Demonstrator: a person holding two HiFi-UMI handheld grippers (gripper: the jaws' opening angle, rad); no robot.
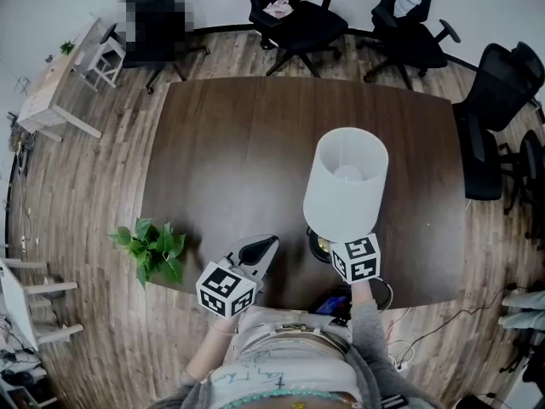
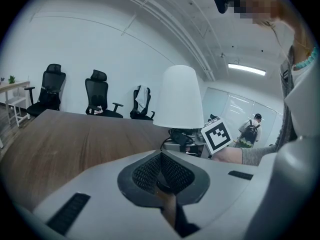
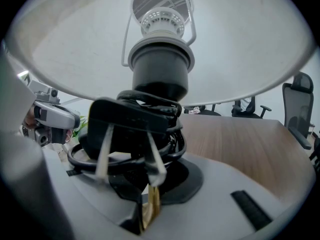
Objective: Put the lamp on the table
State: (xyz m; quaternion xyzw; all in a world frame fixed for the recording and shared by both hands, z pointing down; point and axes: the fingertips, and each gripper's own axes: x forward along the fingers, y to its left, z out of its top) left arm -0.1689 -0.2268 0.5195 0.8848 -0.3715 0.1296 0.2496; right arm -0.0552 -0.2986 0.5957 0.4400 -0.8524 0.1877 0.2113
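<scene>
**Nearly there: lamp at the table's near edge, not yet let go**

The lamp [image 1: 345, 181] stands upright at the near right part of the dark wooden table [image 1: 230, 143], its white shade above the tabletop and its base just inside the edge closest to the person. So the carrying part of the job looks done. No view shows the underside of the base, so I cannot tell whether it rests on the wood or hangs just above it. What seems left is to set it down firmly if needed, let go and draw the gripper back.

The right gripper [image 1: 334, 250] reaches in low at the foot of the lamp, angled slightly downward, with its marker cube toward the person. In the right gripper view its jaws are pinched together on a thin brass-coloured part at the bottom of the lamp [image 3: 160, 59]. The coiled cord [image 3: 173, 141] and its plug are bundled round the stem just above them.

The left gripper [image 1: 266, 247] is held apart to the left, over the table's near edge and pointing a little downward. Its jaws are pressed together with nothing between them, as the left gripper view shows, and it has no part in the hold. A green plant [image 1: 153, 247] sits by the table's near left corner, well clear of the lamp.
</scene>
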